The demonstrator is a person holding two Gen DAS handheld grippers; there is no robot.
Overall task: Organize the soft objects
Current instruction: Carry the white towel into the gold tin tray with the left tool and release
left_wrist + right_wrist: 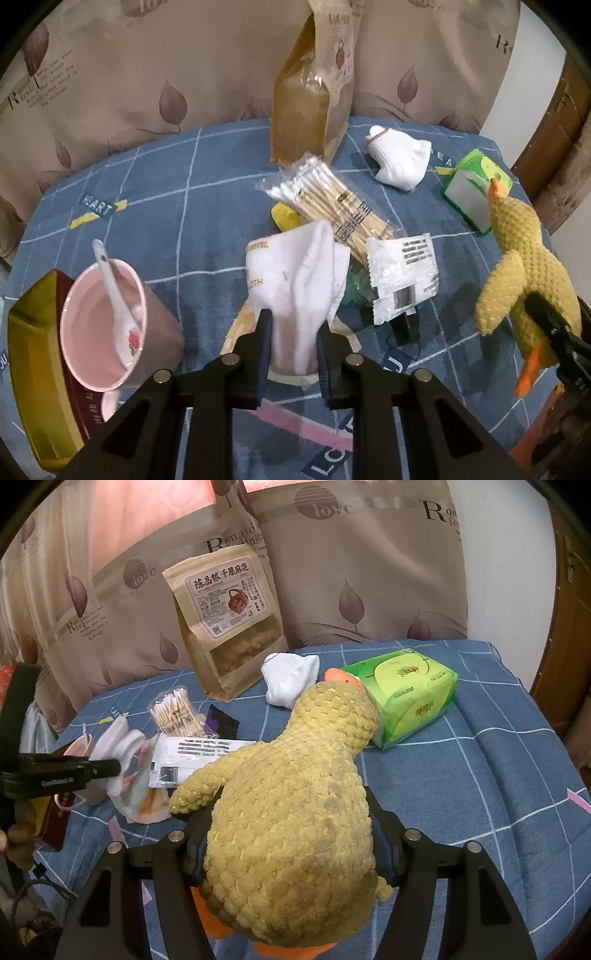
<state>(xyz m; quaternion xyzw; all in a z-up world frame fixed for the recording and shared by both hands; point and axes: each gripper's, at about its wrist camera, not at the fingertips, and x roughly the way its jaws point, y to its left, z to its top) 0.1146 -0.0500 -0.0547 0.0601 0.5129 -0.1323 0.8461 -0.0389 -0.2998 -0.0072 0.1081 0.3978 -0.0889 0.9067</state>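
Note:
My left gripper (293, 325) is shut on a white cloth (295, 266) with gold lettering, whose lower part sits pinched between the two black fingers while its top stands up over the blue checked cover. From the right wrist view the same cloth (118, 746) hangs from the left gripper's finger (99, 768). My right gripper (291, 805) is shut on a yellow knitted duck toy (295, 812), held around its body with the orange beak pointing away. The duck (524, 258) also shows at the right edge of the left wrist view. A rolled white sock (399, 155) (291, 679) lies at the back.
On the blue cover (166, 206) lie a bag of cotton swabs (332, 199), a white sachet (402, 273), a green tissue pack (406, 694) and a tall brown snack bag (229, 624). A pink bowl with a spoon (103, 321) rests on a gold box (33, 365) at the left. Curtains hang behind.

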